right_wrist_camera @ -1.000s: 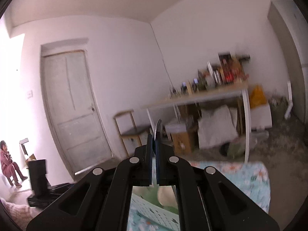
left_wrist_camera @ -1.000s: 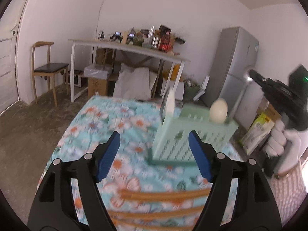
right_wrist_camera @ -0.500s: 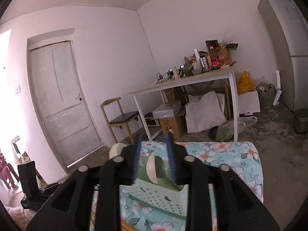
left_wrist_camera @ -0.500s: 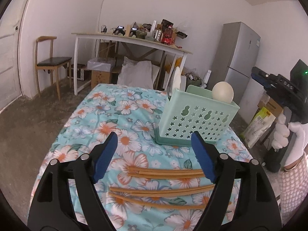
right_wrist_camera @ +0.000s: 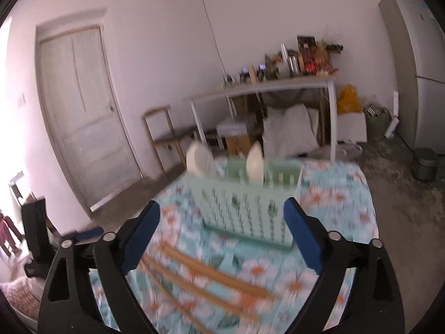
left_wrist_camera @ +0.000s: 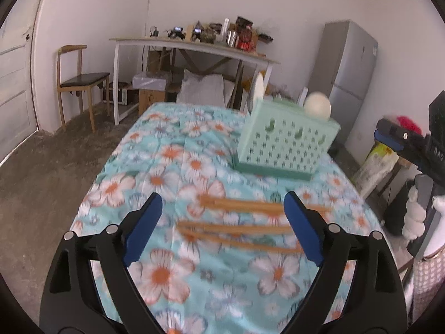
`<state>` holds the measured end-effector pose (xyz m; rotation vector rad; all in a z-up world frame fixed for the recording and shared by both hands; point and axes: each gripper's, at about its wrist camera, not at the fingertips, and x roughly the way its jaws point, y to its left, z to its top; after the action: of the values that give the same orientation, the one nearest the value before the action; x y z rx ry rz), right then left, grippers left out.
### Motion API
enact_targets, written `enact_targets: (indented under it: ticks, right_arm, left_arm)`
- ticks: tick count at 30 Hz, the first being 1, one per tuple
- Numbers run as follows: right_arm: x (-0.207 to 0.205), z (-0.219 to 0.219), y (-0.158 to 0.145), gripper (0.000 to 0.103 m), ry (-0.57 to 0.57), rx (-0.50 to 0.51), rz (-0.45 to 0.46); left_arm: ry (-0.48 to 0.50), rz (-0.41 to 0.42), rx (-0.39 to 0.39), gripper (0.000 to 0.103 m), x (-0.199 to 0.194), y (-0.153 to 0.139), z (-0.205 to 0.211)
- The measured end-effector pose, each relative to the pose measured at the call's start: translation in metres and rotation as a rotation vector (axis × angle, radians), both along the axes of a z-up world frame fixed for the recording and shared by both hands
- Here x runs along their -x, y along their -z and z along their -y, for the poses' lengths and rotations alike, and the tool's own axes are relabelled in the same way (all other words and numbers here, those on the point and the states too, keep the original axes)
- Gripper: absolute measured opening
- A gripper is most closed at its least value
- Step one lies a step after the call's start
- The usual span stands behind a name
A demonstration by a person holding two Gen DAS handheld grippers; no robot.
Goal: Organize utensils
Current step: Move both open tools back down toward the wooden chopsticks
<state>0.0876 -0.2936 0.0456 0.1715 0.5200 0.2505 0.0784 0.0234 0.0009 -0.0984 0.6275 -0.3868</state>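
Roughly halfway, I'd say: two pale spoons [right_wrist_camera: 254, 167] already stand in the mint-green utensil basket [left_wrist_camera: 286, 142], while the wooden chopsticks [left_wrist_camera: 250, 222] lie loose on the floral tablecloth [left_wrist_camera: 155, 172] just in front of it. Both the left gripper [left_wrist_camera: 222, 229] and right gripper [right_wrist_camera: 221, 235] are angled down at the chopsticks, jaws opening wide and empty.

One green basket [left_wrist_camera: 286, 144] is standing on the flowered cloth [left_wrist_camera: 167, 167]; two white spoons [right_wrist_camera: 254, 164] are poking from it, and roughly six blurred chopsticks [left_wrist_camera: 239, 226] are lying nearby.
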Motion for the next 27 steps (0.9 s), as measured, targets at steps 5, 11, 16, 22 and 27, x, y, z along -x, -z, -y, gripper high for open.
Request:
enact_targets:
  ticks: [5, 11, 16, 22, 27]
  right_arm:
    - [0.017, -0.019, 0.031, 0.096, 0.051, 0.042, -0.126]
    - [0.027, -0.022, 0.072, 0.096, 0.161, 0.112, -0.282]
    - [0.026, -0.019, 0.104, 0.096, 0.225, 0.159, -0.369]
    - [0.021, -0.013, 0.135, 0.096, 0.260, 0.141, -0.436]
    - [0.018, -0.009, 0.136, 0.097, 0.274, 0.113, -0.442]
  left_arm:
    - [-0.002, -0.044, -0.055, 0.087, 0.013, 0.019, 0.006]
    - [-0.025, -0.140, -0.114, 0.087, 0.013, 0.049, 0.012]
    - [-0.056, -0.227, -0.111, 0.087, 0.005, 0.071, 0.007]
    - [-0.063, -0.238, -0.107, 0.087, 0.003, 0.080, 0.005]
    - [-0.064, -0.230, -0.091, 0.092, 0.003, 0.081, 0.006]
